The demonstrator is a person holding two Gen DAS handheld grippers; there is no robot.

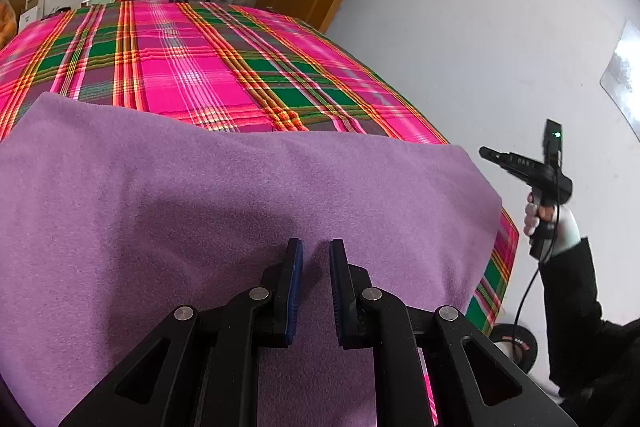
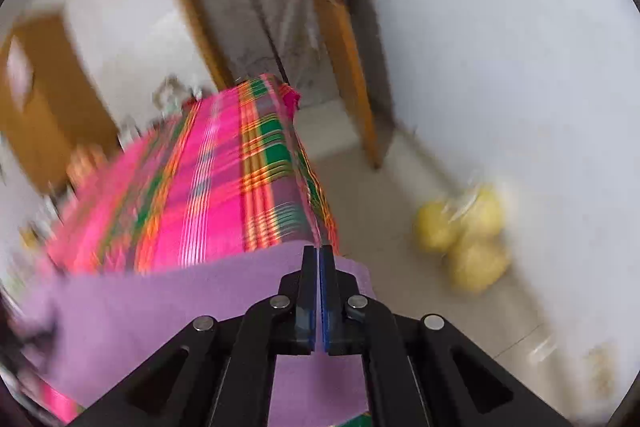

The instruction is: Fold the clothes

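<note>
Lilac fleece, the garment [image 1: 248, 211], lies on the near end of the plaid-covered bed [image 1: 192, 67], draped over its near right corner. It shows as one broad smooth panel with a straight far edge, so I judge at least one fold is already in. What further folds remain I cannot tell, since neither view shows the whole piece.

My left gripper [image 1: 316, 255] sits low over the fleece, jaws a narrow gap apart. A small ridge of cloth seems to rise between the pads, but I cannot tell whether they pinch it.

Left wrist view only: the full width of the panel, its draped right corner, and my right hand [image 1: 540, 215] holding its tool off the bed's right side, above the floor [image 1: 480, 67].

My right gripper [image 2: 319, 251] has jaws closed pad to pad. The fleece [image 2: 160, 307] shows beneath and beside them, but no cloth is visibly caught between them.

Right wrist view only, heavily blurred: the bed's long side edge and some yellow round objects [image 2: 464, 235] on the floor.
</note>
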